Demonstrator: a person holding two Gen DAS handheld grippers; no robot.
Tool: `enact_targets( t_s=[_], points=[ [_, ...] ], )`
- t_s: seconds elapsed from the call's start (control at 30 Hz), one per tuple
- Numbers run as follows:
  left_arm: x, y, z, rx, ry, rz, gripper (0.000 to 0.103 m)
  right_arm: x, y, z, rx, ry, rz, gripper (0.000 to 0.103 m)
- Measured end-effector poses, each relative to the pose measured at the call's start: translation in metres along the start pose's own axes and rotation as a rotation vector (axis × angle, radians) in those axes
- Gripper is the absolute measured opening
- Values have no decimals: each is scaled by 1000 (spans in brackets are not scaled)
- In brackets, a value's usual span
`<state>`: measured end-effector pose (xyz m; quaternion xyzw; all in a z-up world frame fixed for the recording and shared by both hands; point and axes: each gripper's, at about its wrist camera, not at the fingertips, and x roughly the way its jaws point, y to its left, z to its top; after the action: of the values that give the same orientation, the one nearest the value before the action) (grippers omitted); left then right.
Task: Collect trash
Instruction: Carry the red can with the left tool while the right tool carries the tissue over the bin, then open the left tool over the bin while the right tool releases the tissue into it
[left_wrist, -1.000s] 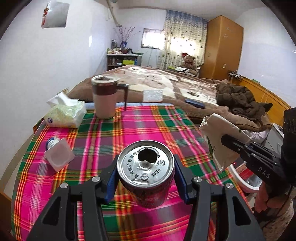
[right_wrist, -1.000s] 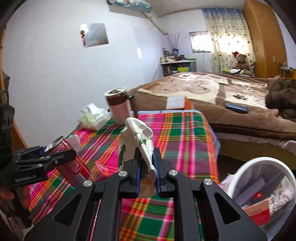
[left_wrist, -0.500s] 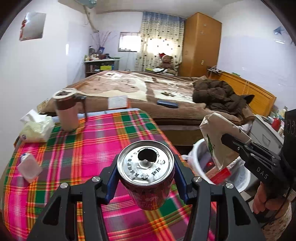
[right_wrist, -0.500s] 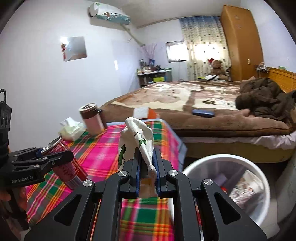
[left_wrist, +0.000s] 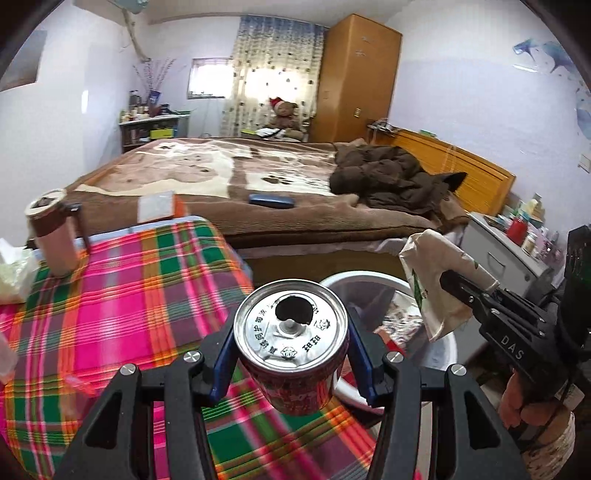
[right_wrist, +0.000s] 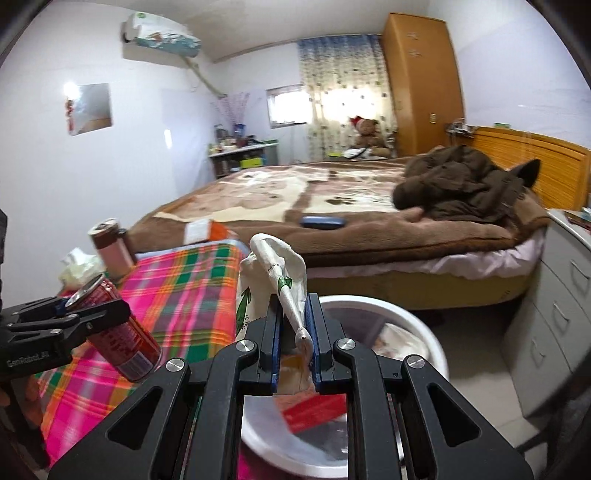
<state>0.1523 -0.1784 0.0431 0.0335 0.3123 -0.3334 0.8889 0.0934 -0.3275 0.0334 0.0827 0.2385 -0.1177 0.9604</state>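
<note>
The left tool (left_wrist: 291, 354) is clamped on a red can (left_wrist: 293, 373); the right tool (right_wrist: 293, 332) pinches a crumpled paper bag (right_wrist: 273, 273) above the white bin (right_wrist: 424, 332), lower right.

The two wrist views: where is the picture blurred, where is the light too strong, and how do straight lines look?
Left wrist view: the plaid tablecloth smears near the bottom edge, the red can in the left gripper stays sharp, and the curtained window glares. Right wrist view: the tablecloth and white bin are soft, the crumpled bag is crisp; fisheye bends the wardrobe and darkens the corners.
</note>
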Motion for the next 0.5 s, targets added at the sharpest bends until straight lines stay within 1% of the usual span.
enact_targets(
  t_s=[0.07,0.2,0.43,0.5],
  points=[
    [7,-7,1,5,9,-17,55,2,-8,-2,9,12,-34,13],
    [24,-28,2,34,28,-43,55,5,-21,-7,32,34,-63,13],
    [44,-57,0,74,60,-60,55,9,-43,-15,49,70,-131,13],
    [49,-60,0,80,70,-65,55,11,-46,-16,51,83,-138,13]
  ],
)
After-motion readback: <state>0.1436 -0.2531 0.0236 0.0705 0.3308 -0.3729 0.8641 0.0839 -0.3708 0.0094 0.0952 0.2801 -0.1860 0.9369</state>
